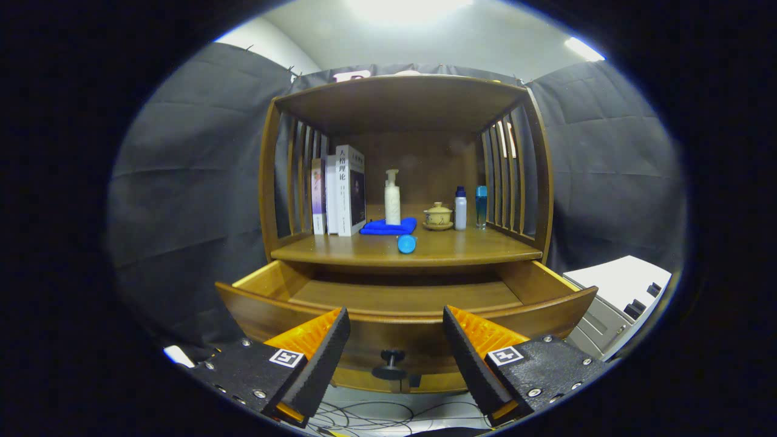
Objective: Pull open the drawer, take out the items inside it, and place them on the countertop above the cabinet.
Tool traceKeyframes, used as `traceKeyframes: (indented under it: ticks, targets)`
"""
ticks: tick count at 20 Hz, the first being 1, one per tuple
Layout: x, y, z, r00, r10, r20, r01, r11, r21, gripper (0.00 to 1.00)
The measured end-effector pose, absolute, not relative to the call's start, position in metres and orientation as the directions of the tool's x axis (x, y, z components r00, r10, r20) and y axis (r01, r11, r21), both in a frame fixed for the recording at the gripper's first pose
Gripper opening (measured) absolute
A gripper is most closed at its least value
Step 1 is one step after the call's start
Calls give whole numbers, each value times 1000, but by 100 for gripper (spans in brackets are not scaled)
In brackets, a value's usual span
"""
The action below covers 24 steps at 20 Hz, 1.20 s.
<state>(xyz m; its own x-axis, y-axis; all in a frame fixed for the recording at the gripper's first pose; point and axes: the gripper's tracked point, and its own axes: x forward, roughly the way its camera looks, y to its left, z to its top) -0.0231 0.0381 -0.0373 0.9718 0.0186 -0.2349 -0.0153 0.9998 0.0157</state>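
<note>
Fingers of hand-held gripper (pixel 396 352) spread wide, holding nothing.

Some books (pixel 339 189) stand upright at the left end of the shelf. A pump bottle (pixel 393 197) sits on a folded blue cloth (pixel 388 227), with a little lidded teacup (pixel 438 216) beside it, then a white bottle (pixel 461 209) and a teal bottle (pixel 481 206). Off right, a white machine (pixel 619 300); cables (pixel 370 416) on the floor.

Level, head-on view over tongs (pixel 396 352) toward open drawer (pixel 400 297)
</note>
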Motion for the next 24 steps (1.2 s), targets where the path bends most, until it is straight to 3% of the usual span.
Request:
traceKeyframes:
  ticks: [14, 24]
  targets:
    - [-9, 31, -89, 954, 37, -297, -14, 997, 81, 95]
    - [14, 24, -80, 964, -15, -264, 39, 996, 84, 93]
